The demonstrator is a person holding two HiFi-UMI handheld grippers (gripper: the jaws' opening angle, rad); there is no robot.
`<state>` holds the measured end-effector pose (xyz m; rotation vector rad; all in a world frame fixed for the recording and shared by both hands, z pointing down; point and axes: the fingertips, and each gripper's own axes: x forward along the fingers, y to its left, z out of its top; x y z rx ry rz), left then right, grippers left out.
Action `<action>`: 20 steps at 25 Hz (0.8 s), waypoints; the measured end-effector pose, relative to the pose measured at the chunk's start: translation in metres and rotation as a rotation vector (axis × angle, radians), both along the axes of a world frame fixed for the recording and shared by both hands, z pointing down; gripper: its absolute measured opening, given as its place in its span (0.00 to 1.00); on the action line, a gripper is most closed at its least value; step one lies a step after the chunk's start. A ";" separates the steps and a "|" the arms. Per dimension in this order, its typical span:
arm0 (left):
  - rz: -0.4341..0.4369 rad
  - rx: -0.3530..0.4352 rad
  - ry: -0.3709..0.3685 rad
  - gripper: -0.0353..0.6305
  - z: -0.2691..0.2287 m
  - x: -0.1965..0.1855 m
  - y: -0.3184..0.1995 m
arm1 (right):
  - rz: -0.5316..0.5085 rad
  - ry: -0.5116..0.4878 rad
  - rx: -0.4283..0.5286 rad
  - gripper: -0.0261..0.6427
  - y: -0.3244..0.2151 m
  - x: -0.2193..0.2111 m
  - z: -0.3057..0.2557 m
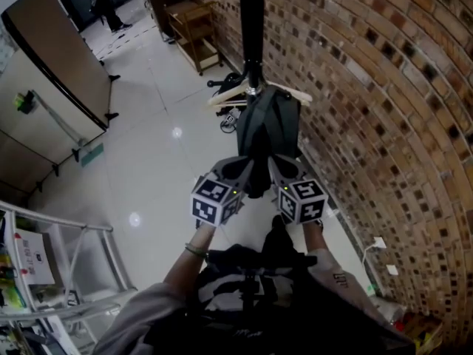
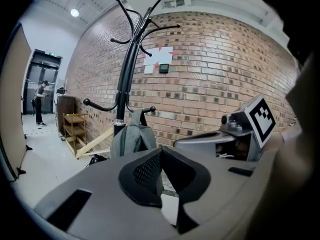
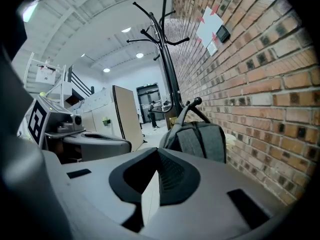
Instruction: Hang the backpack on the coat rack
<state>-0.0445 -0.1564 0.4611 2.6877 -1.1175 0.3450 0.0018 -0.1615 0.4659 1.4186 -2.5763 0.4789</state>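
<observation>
Evidently empty and fully closed at the left gripper: pads pressed together, nothing between them. Same at the right gripper: closed pad to pad, nothing held. Found side by side at centre of the head view, both pointing up-frame, neither touching anything.

Located the backpack directly ahead of both sets of jaws, just up-frame of the tips and apart from them. Seen hanging by its top loop from a lower hook of the coat rack, body against the pole, long axis vertical. Lies slightly left of centre in the left gripper view and slightly right of centre in the right gripper view, so roughly midway between the two; neither gripper judged clearly nearer. Judged the hanging itself as done; any coming move likely a straight withdrawal down-frame, clear of the straps.

Noted a pale wooden hanger beside the pole at upper centre of the head view; hung or leaning, cannot tell. Noted dark items at the rack's foot, not identifiable.

Recorded glossy pale tile floor across the left half of the head view, brick wall filling the right. Wooden shelf unit against the wall at top, brown partition panel at upper left, metal frame rack at lower left. Person standing far off at the left edge of the left gripper view.
</observation>
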 end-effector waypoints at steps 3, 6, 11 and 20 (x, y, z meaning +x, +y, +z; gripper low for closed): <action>0.017 -0.008 0.008 0.06 0.001 0.000 0.013 | 0.019 0.001 0.005 0.04 0.013 -0.004 -0.001; 0.021 -0.014 0.028 0.06 0.001 0.001 0.024 | 0.036 -0.001 0.006 0.04 0.024 -0.004 0.000; 0.012 -0.009 0.057 0.06 -0.003 0.001 0.033 | 0.062 -0.011 0.005 0.04 0.038 0.000 0.001; 0.017 0.003 0.053 0.06 -0.002 0.004 0.047 | 0.071 -0.023 0.029 0.04 0.053 -0.001 -0.003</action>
